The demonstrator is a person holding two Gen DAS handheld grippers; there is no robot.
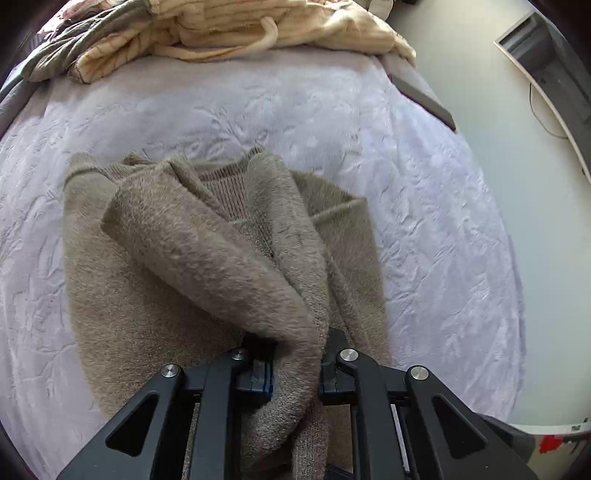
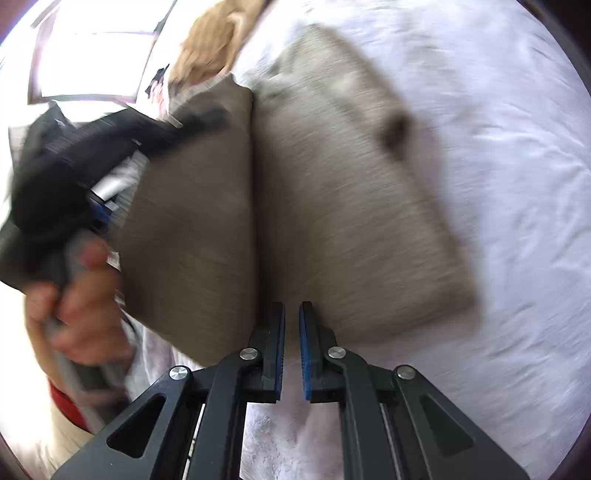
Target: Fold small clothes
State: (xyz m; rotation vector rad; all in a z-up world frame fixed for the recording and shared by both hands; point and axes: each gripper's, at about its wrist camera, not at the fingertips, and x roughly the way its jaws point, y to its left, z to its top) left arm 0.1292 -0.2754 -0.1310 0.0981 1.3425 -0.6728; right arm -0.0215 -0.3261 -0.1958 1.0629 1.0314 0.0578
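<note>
while left tool (image 1: 295, 369) pinches sweater (image 1: 207, 258) fold, rest ahead.

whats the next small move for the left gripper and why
Probably carry the pinched flap on across the sweater and lay it flat. The left gripper is shut on a raised fold, and the right gripper holds nothing.

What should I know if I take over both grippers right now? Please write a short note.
Left gripper: shut on a fold of the brown sweater, lifted over the rest.
Right gripper: shut, nothing between its pads, beside the sweater's edge.
Sweater lies on the lilac bedspread; a cream garment pile sits at the far end.
Done: fold started. Left: lay the fold down, finish folding.
</note>
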